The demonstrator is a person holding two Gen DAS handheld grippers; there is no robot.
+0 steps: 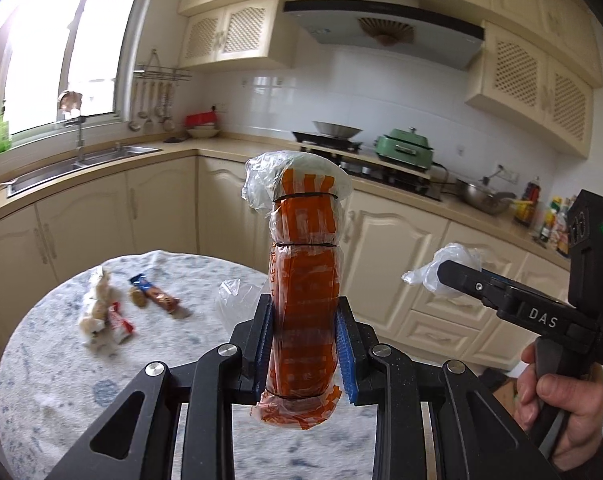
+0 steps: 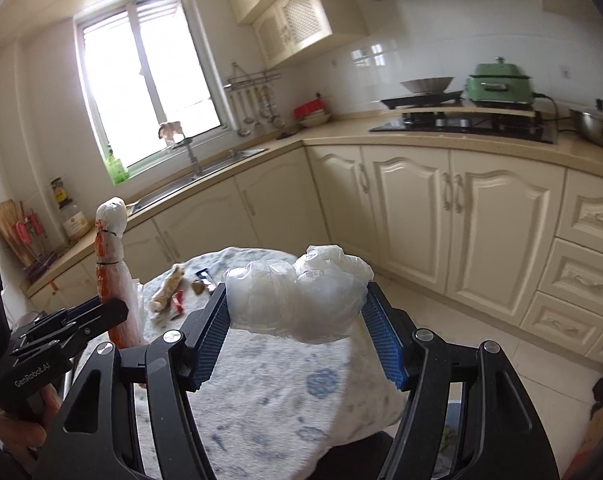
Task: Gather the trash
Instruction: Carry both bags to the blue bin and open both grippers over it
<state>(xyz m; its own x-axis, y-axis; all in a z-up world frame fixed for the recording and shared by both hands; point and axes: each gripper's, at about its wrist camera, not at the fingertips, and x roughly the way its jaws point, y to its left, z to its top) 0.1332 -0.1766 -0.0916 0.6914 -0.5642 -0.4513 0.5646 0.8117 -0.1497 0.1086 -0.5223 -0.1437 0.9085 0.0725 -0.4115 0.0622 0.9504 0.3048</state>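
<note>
My left gripper (image 1: 304, 344) is shut on an orange bundle wrapped in clear plastic (image 1: 304, 280), held upright above the round table (image 1: 61, 400). The bundle also shows in the right wrist view (image 2: 113, 264). My right gripper (image 2: 297, 332) is shut on a crumpled clear plastic bag (image 2: 297, 300), held above the table; it shows in the left wrist view (image 1: 449, 268) at the right. Several snack wrappers (image 1: 109, 312) and a blue-orange wrapper (image 1: 157, 296) lie on the table's far left. A loose clear plastic piece (image 1: 233, 300) lies behind the bundle.
The table (image 2: 285, 392) has a blue-patterned white cloth. Cream kitchen cabinets (image 2: 461, 216) run behind it, with a sink (image 1: 81, 164) at the left and a stove with a green pot (image 1: 405, 148) at the right. Tiled floor (image 2: 481, 344) lies to the right.
</note>
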